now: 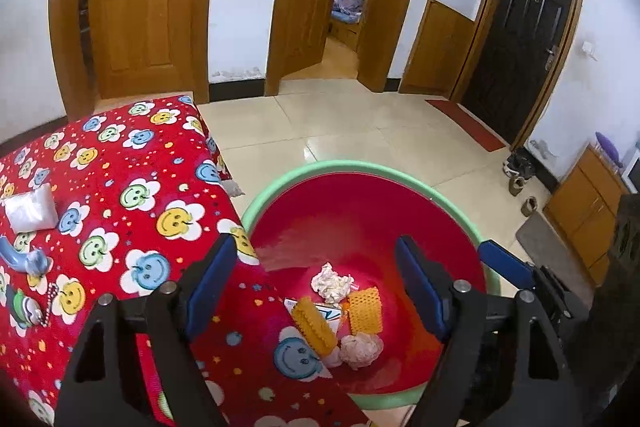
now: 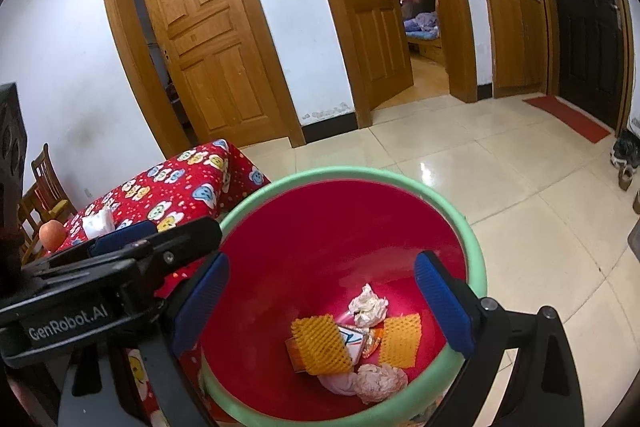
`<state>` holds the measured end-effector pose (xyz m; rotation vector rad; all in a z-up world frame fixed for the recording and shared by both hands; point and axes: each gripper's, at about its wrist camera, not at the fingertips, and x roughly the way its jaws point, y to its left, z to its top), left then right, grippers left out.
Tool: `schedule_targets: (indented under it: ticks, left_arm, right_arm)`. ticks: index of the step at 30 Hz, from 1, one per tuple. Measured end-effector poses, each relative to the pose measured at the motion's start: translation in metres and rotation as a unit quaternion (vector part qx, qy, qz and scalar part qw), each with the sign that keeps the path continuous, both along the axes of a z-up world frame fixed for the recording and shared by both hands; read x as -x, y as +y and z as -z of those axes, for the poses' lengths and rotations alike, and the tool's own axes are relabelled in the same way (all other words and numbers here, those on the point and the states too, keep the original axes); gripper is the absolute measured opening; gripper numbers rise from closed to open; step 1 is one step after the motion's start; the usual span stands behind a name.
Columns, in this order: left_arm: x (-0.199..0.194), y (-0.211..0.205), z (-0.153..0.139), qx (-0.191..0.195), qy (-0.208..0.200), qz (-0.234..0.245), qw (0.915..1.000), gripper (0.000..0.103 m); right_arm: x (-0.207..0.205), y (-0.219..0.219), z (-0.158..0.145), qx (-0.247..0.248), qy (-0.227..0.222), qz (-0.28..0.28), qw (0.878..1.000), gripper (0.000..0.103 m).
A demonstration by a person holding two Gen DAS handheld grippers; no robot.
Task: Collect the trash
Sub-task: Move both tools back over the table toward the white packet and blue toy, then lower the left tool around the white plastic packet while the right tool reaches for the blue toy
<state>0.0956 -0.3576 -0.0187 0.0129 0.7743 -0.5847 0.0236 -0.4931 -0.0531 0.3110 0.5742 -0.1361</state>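
Both claws, left gripper (image 1: 320,291) and right gripper (image 2: 324,307), hung wide open and empty over the red bin (image 2: 476,259). Crumpled paper wad (image 2: 368,305) and foam netting (image 2: 320,345) lay inside: light, soft, compressible, best pinched mid-body.

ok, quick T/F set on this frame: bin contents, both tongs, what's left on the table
1. Both tongs, left and right, are open and empty. True.
2. The bin is empty. False: it holds crumpled paper, yellow foam netting and wrappers.
3. The bin has a green rim and red inside. True.
4. The table's cloth is plain blue. False: red with smiley flowers.
5. A white packet lies on the table. True.
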Motion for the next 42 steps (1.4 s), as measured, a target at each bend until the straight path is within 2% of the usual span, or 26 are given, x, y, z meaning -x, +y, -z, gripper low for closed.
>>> schedule_targets:
  ticks: [4,6,14,19,21,24,29,31,36,38,39,42]
  left_arm:
    - [-0.013,0.032,-0.015,0.046,0.018,-0.024,0.9985,0.079]
    - [-0.023,0.049,-0.021,0.046,0.027,-0.046,0.9975,0.079]
    - [-0.064,0.13,-0.023,0.008,0.053,-0.1,0.9935,0.085]
    - [-0.087,0.179,-0.011,-0.031,0.068,-0.151,0.9857,0.086]
    - [-0.094,0.191,-0.004,-0.061,0.065,-0.176,0.9803,0.086]
    - [-0.102,0.198,0.008,-0.091,0.068,-0.187,0.9757,0.086]
    - [-0.108,0.188,0.021,-0.089,0.084,-0.159,0.9797,0.086]
    - [-0.112,0.186,0.024,-0.086,0.085,-0.163,0.9791,0.086]
    - [-0.121,0.192,0.031,-0.071,0.099,-0.171,0.9777,0.086]
    - [-0.121,0.195,0.032,-0.059,0.103,-0.168,0.9787,0.081]
    - [-0.122,0.194,0.033,-0.056,0.1,-0.167,0.9792,0.07]
    - [-0.117,0.197,0.029,-0.061,0.082,-0.163,0.9813,0.07]
  right_arm:
    - [-0.004,0.006,-0.01,-0.013,-0.017,-0.009,1.0,0.096]
    - [-0.009,0.012,-0.014,-0.011,-0.018,-0.011,1.0,0.096]
    - [-0.027,0.03,-0.027,-0.032,-0.026,-0.026,0.999,0.096]
    - [-0.041,0.052,-0.041,-0.029,-0.034,-0.043,0.998,0.096]
    - [-0.048,0.063,-0.045,-0.031,-0.035,-0.053,0.997,0.096]
    - [-0.061,0.078,-0.049,-0.043,-0.033,-0.066,0.996,0.096]
    - [-0.086,0.102,-0.051,-0.082,-0.028,-0.09,0.992,0.096]
    - [-0.095,0.114,-0.05,-0.094,-0.023,-0.104,0.99,0.096]
    - [-0.107,0.138,-0.048,-0.08,-0.016,-0.123,0.989,0.096]
    - [-0.11,0.141,-0.049,-0.083,-0.016,-0.127,0.988,0.096]
    - [-0.111,0.14,-0.049,-0.084,-0.015,-0.128,0.988,0.096]
    - [-0.116,0.142,-0.044,-0.082,-0.007,-0.129,0.988,0.096]
